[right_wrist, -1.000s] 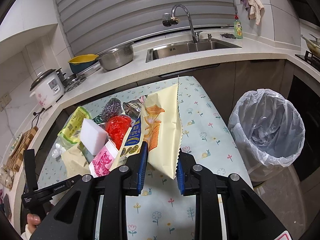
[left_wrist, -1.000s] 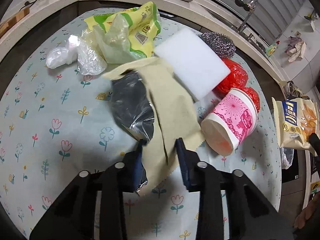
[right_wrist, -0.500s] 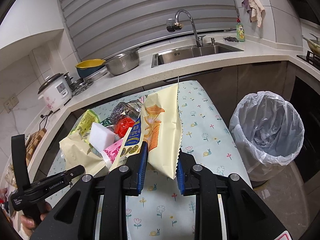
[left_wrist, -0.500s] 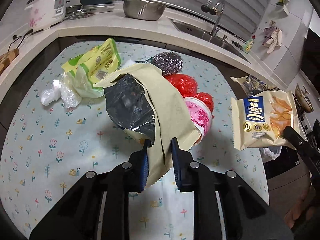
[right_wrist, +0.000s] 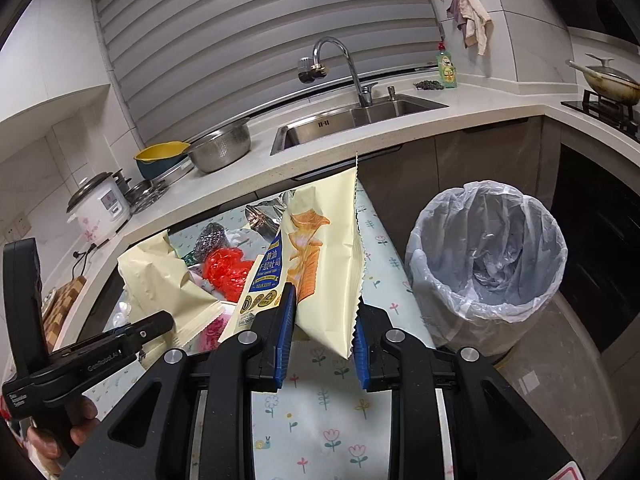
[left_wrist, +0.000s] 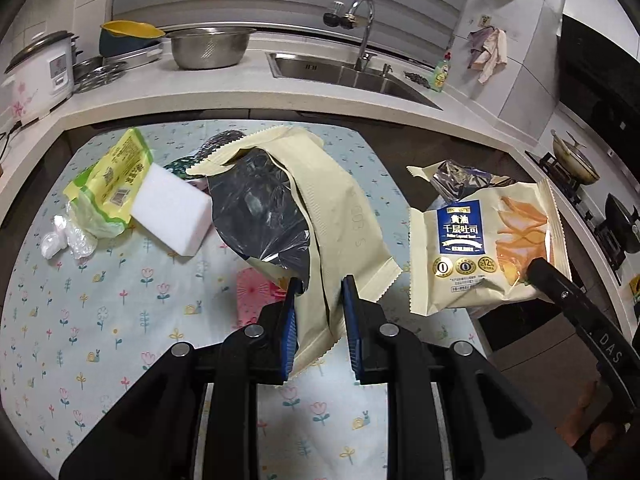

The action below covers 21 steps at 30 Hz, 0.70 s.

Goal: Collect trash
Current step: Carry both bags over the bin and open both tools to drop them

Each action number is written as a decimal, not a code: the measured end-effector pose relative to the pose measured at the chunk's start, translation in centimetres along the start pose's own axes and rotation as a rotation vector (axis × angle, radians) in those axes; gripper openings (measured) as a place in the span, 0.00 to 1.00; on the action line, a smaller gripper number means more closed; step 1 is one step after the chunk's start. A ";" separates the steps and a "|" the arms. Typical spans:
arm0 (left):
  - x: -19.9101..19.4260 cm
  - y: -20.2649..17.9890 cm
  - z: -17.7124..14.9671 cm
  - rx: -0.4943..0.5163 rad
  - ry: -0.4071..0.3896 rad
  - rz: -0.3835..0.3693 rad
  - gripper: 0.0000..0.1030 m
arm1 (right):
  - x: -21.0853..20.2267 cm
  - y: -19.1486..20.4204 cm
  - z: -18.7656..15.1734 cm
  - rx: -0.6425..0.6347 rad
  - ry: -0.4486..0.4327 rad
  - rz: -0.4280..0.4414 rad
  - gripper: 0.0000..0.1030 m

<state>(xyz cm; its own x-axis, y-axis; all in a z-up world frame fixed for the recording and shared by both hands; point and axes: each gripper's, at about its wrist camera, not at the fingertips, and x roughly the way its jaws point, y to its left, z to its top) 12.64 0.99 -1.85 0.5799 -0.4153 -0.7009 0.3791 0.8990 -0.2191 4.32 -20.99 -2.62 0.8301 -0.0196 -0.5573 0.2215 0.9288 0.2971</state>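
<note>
Kitchen cabinets and a steel sink run behind a worktop [left_wrist: 100, 320] covered in a pale floral cloth, where litter lies scattered. Both tongs carry trash clear of the cloth: the left tongs [left_wrist: 318, 312] are clamped on the lower edge of a torn cream snack wrapper with a silver foil lining [left_wrist: 320, 216], and the right tongs [right_wrist: 324, 320] are clamped on a cream toast packet printed in blue and orange [right_wrist: 320, 264]. Beside the worktop's end stands a round bin lined with a clear plastic bag [right_wrist: 486, 256]; its inside looks empty apart from the crumpled liner. To do this step well, I judge each wrapper should be brought fully over the bin's mouth before letting go, since light foil drifts and may catch the rim. On the cloth remain a white sponge block [left_wrist: 170, 218], a yellow-green plastic packet [left_wrist: 116, 176], a crumpled clear film [left_wrist: 66, 236], a red plastic bag [right_wrist: 226, 270], a steel scourer [right_wrist: 212, 240] and a pink paper cup [left_wrist: 256, 288], partly hidden.
</note>
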 end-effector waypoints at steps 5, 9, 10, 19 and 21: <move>0.6 -3.8 0.3 0.053 0.005 -0.035 0.20 | -1.0 -2.5 0.3 0.030 -0.019 -0.025 0.23; 1.3 -6.8 0.5 0.094 0.009 -0.060 0.20 | -1.9 -4.6 0.5 0.053 -0.035 -0.051 0.23; 1.5 -7.4 0.6 0.103 0.011 -0.067 0.20 | -2.1 -5.1 0.6 0.058 -0.038 -0.059 0.23; 4.2 -14.1 1.0 0.199 0.044 -0.135 0.20 | -3.2 -10.7 1.3 0.117 -0.066 -0.146 0.23; 4.9 -15.4 1.3 0.220 0.046 -0.149 0.20 | -3.2 -12.1 1.6 0.134 -0.068 -0.167 0.23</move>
<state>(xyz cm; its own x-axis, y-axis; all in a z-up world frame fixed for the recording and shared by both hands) 10.59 -15.04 -1.09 0.4745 -0.5297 -0.7030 0.6086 0.7744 -0.1728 -0.20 -32.78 -3.26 0.8079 -0.1984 -0.5549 0.4209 0.8534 0.3076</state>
